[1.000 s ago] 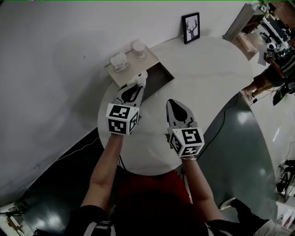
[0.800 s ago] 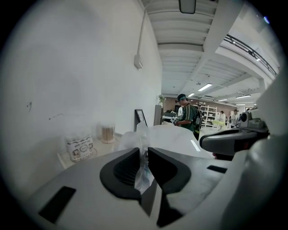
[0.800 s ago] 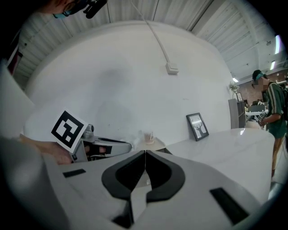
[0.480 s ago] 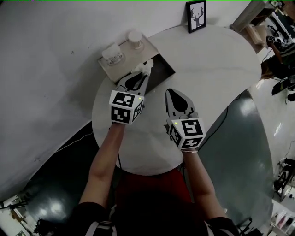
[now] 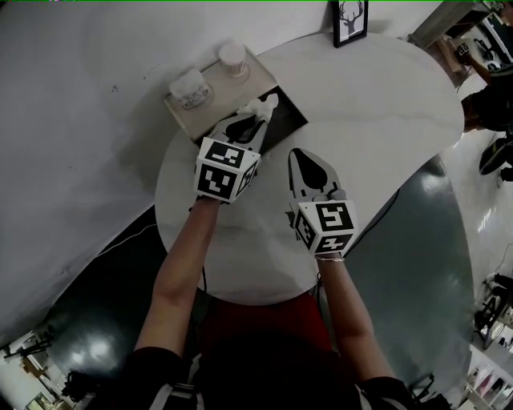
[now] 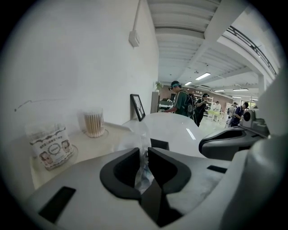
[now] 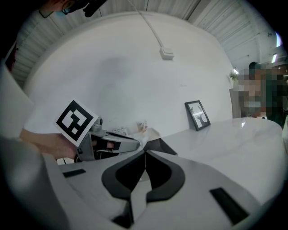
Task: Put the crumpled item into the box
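Left gripper (image 5: 258, 118) is in the upper centre of the head view, jaws clamped on the crumpled clear plastic item (image 6: 140, 148). The item sticks out past the jaw tips, at the left edge of the dark open box (image 5: 290, 120). Right gripper (image 5: 302, 157) is just right of it at centre frame, jaws closed on nothing, over the round white bench (image 5: 385, 112). Swab jar (image 6: 94, 124) and packet (image 6: 49, 146) stand on a beige tray (image 5: 212, 78) to the upper left of the box. Deer picture (image 5: 350, 19) is at the top edge.
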Available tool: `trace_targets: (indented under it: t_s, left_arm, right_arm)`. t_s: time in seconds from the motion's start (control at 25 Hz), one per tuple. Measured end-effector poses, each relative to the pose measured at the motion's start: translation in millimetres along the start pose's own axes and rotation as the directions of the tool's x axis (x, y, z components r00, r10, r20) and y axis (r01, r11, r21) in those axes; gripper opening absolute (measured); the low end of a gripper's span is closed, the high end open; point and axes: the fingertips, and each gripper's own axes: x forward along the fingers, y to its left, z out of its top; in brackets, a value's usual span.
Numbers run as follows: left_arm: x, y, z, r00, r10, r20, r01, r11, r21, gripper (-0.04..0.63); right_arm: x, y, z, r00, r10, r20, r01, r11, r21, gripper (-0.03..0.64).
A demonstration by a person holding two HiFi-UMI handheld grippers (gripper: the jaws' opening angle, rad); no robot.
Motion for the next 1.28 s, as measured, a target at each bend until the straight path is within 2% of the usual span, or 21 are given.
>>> trace_targets:
  t_s: [0.32, 0.72, 1.28]
  left_arm:
    - [23, -3, -15, 0.995, -0.007, -0.100, 0.011, 0.999, 0.047, 0.075]
    - [39, -5, -25, 0.980, -0.018, -0.197, 0.033, 0.997, 0.071, 0.075]
    - [50, -5, -42, 0.950, -0.067, -0.305, 0.068, 0.998, -0.006, 0.075]
  right_arm:
    - [5, -14, -7, 1.000, -0.014, -0.018, 0.014, 1.000, 0.011, 0.015]
    - [9, -19, -11, 0.999, -0.018, -0.029, 0.019, 1.000, 0.018, 0.015]
    - [8, -22, -12, 0.999, -0.033, -0.037, 0.034, 0.999, 0.019, 0.015]
